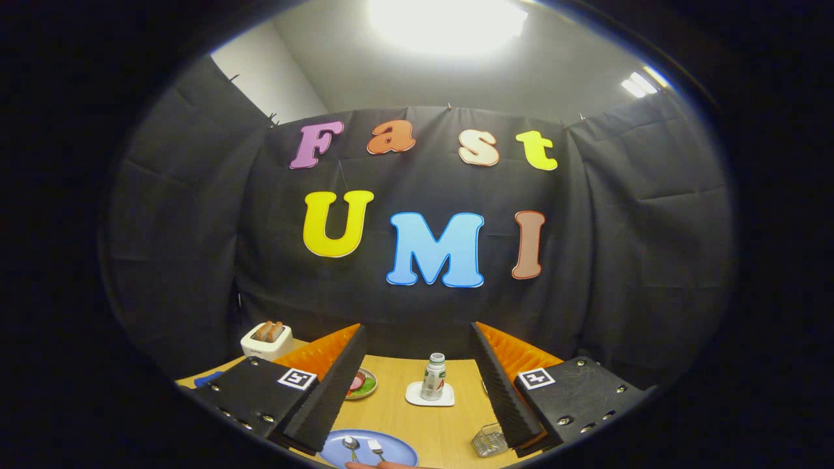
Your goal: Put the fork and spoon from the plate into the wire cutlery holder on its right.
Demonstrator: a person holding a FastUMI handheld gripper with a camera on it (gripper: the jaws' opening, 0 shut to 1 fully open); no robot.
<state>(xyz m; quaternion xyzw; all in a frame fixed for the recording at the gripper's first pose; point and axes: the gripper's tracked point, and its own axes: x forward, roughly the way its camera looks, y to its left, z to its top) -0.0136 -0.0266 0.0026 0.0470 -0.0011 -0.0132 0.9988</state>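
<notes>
A ceiling lamp overhead glares to pure white, with a smaller bright light off to one side. The black cloth wall stays dim. The bench is evenly lit and sharp. Fisheye distortion bows straight lines outward.

the blue plate at bottom centre is cut off along its near side, and the left finger covers its left rim. the spoon and fork lose their handle ends at that same cut. the right finger hides part of the wire cutlery holder (its contents too small to tell). a small dish sits half behind the left finger, food unclear.
</notes>
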